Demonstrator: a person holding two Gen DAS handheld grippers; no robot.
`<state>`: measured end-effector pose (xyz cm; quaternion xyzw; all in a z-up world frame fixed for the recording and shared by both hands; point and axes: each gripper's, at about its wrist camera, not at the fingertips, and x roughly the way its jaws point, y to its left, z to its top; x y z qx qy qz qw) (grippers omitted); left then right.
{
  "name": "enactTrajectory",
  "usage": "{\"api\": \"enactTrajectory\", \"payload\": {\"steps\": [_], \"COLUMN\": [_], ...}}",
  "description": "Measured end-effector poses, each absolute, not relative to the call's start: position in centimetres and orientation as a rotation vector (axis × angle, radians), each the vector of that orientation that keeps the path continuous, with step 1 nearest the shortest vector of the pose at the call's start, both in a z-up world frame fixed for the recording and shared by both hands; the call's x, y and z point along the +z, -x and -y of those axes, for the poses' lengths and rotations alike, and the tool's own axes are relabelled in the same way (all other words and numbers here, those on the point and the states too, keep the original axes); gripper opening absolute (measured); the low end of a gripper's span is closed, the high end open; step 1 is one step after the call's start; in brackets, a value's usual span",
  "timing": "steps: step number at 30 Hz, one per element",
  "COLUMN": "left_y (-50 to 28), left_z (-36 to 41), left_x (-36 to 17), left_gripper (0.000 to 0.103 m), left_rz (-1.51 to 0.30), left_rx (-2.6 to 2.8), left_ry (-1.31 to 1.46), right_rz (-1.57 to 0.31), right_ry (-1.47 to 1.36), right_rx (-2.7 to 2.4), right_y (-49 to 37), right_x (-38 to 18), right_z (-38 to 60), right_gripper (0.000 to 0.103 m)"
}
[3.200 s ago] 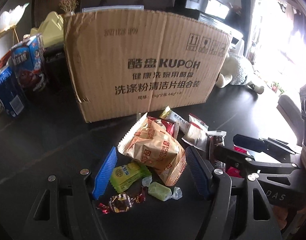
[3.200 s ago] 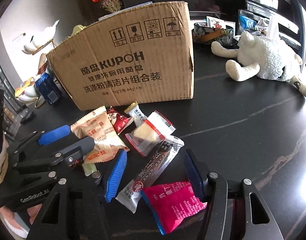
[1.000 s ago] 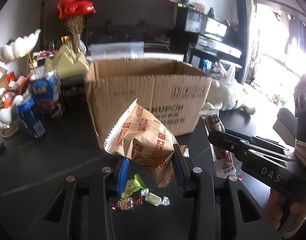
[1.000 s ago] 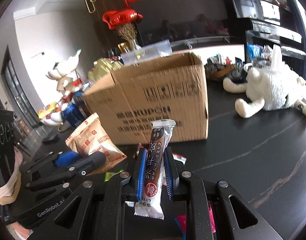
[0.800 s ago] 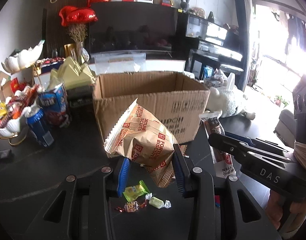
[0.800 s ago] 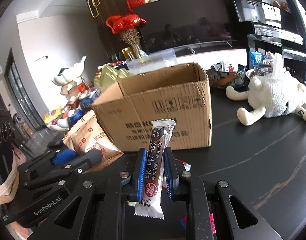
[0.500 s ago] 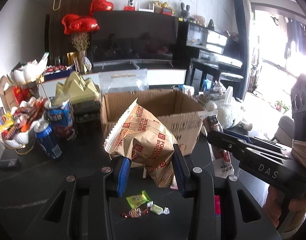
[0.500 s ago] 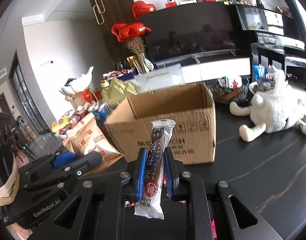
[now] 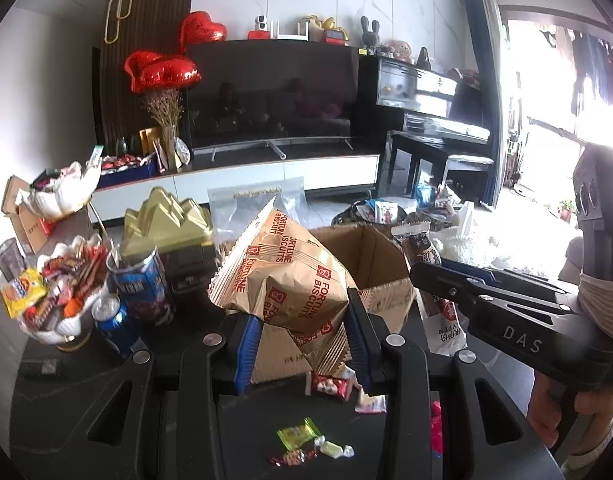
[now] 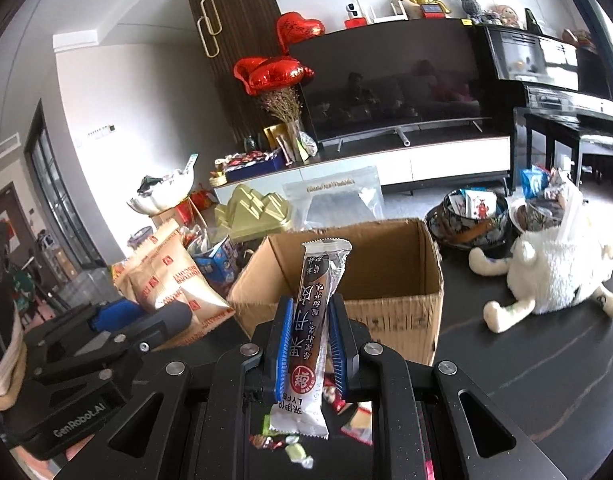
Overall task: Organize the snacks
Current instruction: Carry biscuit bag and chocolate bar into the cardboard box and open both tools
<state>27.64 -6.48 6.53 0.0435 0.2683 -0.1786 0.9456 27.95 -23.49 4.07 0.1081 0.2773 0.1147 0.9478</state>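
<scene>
The left gripper (image 9: 302, 344) pinches the fortune biscuit bag (image 9: 290, 276); the right gripper (image 10: 308, 340) clamps the long snack bar (image 10: 312, 332) upright. Both have risen since a second ago, and the cardboard box (image 10: 390, 312) now shows its open top just beyond them, so dropping in looks next. Three seconds back both snacks lay on the dark table (image 10: 546, 360) between spread fingers; small candies (image 9: 312, 446) remain.

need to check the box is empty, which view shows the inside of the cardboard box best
The right wrist view: the cardboard box opening faces it, showing inner walls, though the floor stays hidden. In the left wrist view the biscuit bag covers most of it.
</scene>
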Motion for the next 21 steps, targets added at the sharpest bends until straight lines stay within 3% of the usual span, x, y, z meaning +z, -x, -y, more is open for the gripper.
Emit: {"api": "enactTrajectory", "payload": {"steps": [10, 21], "left_y": [-31.0, -36.8], "left_z": [7.3, 8.4], "left_x": [7.4, 5.6], "left_gripper": [0.039, 0.039], "left_rz": [-0.560, -0.612], "left_rx": [-0.374, -0.376], "left_ry": [-0.099, -0.095], "right_rz": [-0.535, -0.550], "right_ry": [-0.196, -0.199], "right_rx": [0.240, 0.236], "right_y": [-31.1, -36.5], "right_x": [6.2, 4.9], "right_z": [23.7, 24.5], "right_gripper": [0.019, 0.019]}}
